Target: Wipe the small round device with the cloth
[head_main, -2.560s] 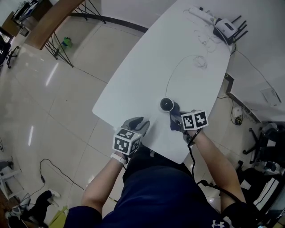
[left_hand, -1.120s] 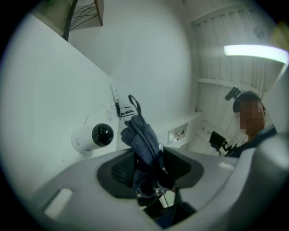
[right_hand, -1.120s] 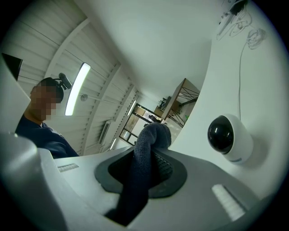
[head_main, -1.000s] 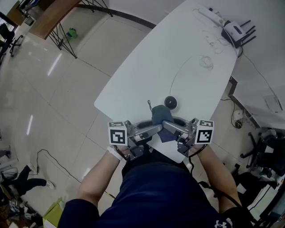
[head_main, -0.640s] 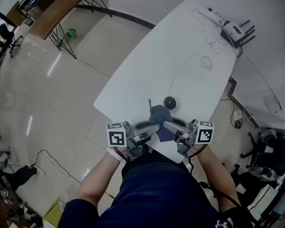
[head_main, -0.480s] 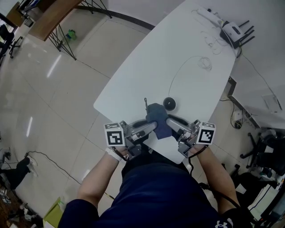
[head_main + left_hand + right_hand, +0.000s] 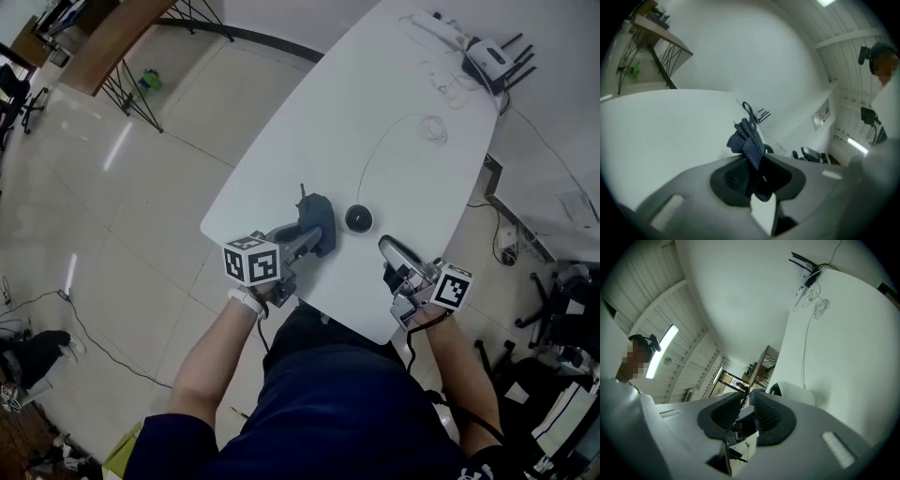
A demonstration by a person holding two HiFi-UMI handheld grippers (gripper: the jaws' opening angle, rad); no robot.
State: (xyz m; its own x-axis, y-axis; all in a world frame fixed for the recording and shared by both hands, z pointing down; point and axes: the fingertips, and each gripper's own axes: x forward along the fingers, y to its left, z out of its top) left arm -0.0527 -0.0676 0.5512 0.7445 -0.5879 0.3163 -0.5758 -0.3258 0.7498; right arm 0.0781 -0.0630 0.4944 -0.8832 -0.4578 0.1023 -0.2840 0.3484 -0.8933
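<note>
Left tongs [image 7: 306, 238] have just closed on a crumpled dark blue cloth [image 7: 321, 221], soft and bunched, and pinch it tight. Right tongs [image 7: 388, 248] are empty, their jaws a little apart and just narrowing. On the smooth white bench [image 7: 403, 178] the round black device [image 7: 357, 219] sits between both tongs, just right of the cloth.

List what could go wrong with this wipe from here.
1. The small round device lies unheld on the table. The right gripper, jaws just narrowed but empty, is apart from it, so a wipe may shove it.
2. The left gripper, jaws just closed on the cloth, pinches a bunched fold that might slip out.
3. The thin cable could snag the cloth.
</note>
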